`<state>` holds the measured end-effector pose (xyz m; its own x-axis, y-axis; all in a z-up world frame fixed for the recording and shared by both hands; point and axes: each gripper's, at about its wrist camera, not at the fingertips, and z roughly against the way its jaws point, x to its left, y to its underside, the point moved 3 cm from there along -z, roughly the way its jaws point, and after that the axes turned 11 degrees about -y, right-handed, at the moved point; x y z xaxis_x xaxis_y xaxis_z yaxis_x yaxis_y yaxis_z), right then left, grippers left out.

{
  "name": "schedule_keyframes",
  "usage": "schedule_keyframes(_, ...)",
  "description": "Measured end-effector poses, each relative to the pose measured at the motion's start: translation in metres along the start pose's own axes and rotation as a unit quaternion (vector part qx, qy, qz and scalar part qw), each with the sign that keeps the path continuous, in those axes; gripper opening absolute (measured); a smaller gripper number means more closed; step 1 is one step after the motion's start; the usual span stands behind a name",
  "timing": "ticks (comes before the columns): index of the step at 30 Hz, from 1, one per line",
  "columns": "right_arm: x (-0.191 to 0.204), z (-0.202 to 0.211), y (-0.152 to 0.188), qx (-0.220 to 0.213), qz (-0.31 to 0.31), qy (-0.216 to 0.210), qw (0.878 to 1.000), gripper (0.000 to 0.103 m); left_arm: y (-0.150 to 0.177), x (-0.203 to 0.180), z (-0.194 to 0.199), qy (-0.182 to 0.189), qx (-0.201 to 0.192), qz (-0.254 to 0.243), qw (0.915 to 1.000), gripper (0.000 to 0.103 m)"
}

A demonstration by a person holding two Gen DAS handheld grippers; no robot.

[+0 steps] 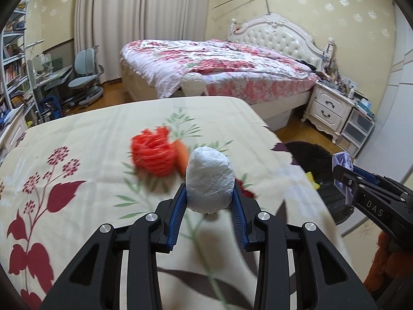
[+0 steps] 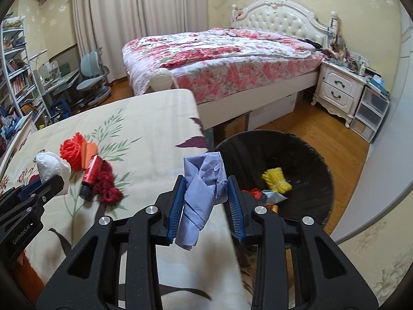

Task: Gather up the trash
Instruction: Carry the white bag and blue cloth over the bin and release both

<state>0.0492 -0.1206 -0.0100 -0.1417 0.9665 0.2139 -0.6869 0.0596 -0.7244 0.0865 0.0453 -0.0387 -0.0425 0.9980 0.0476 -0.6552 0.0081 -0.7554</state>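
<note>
My left gripper [image 1: 209, 193] is shut on a white crumpled paper wad [image 1: 210, 180], held above the floral table cloth [image 1: 77, 134]; it also shows in the right wrist view [image 2: 51, 166]. My right gripper [image 2: 206, 193] is shut on a crumpled blue paper [image 2: 202, 193], near the table's right edge, beside the black trash bin [image 2: 317, 160]. The bin holds a yellow net [image 2: 276, 180] and other scraps. On the table lie an orange-red net ball [image 2: 72, 152], an orange card [image 2: 89, 153], a red tube [image 2: 90, 175] and dark red yarn [image 2: 108, 183].
A bed with a floral quilt [image 2: 219, 59] stands behind the table. A white nightstand [image 2: 340, 87] and plastic drawers [image 2: 371, 113] stand at the right. A desk, chair [image 2: 90, 77] and bookshelves [image 2: 15, 77] are at the left. The floor is wood.
</note>
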Motion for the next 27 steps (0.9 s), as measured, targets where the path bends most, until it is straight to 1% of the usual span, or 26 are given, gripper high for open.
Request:
schedule_keyframes(11,-0.052,0.008,-0.005,-0.018,-0.029,0.038,0.999,0.032,-0.015,-0.065,-0.011,0.028,-0.010,-0.038,0.9989,0.036)
schedule_keyframes(19,-0.082,-0.005,-0.006,-0.014,-0.045,0.054,0.997,0.032,-0.025,-0.108,-0.026,0.041,-0.015,-0.064,0.9970,0.036)
schedule_keyframes(27,-0.104,-0.012,-0.009,-0.015,-0.056,0.063,0.996,0.033,-0.032,-0.146,-0.050,0.048,-0.004,-0.085,0.9952,0.036)
